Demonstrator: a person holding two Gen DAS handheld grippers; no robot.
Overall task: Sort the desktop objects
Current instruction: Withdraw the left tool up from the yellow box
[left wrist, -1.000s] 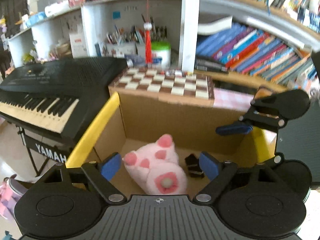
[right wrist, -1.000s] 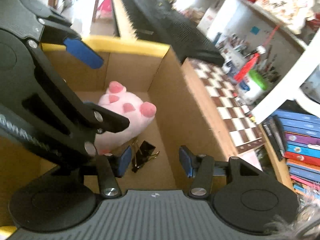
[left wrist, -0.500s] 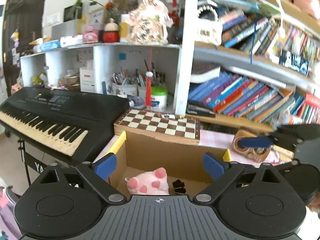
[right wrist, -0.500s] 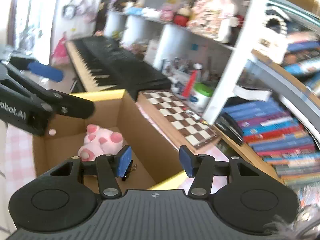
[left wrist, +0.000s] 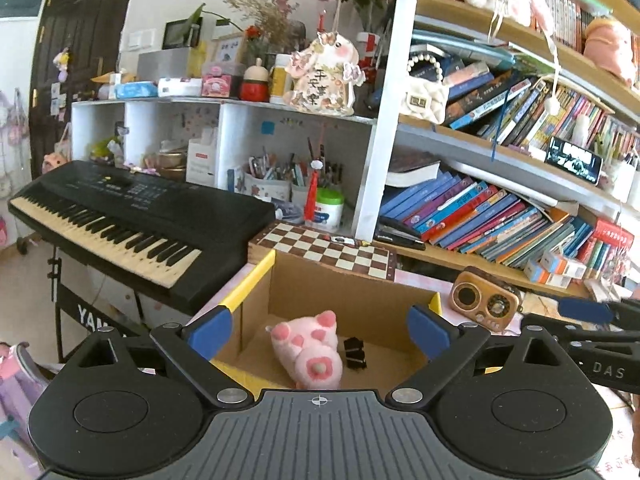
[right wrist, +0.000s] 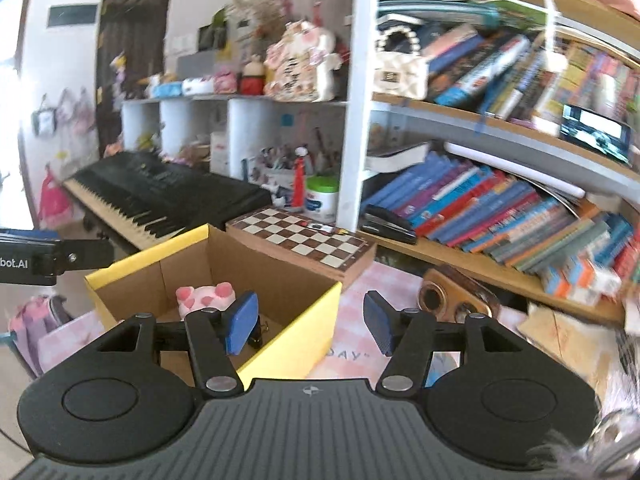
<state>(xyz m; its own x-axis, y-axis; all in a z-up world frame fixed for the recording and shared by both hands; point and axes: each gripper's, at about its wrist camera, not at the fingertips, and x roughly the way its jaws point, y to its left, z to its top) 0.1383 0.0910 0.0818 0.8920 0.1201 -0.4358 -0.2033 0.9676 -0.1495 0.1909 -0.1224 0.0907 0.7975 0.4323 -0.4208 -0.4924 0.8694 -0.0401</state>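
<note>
A cardboard box with yellow flaps stands on the desk. In it lie a pink plush pig and a black binder clip. My left gripper is open and empty, held above and in front of the box. The box and the pig also show in the right wrist view. My right gripper is open and empty, above the box's right front corner. The right gripper's finger shows at the right edge of the left wrist view.
A chessboard lies behind the box. A black keyboard stands to the left. A small wooden radio sits on the pink cloth to the right. Bookshelves fill the back.
Both grippers have pulled back and up from inside the box. The box now looks smaller and farther. The pig and clip stay in it.
</note>
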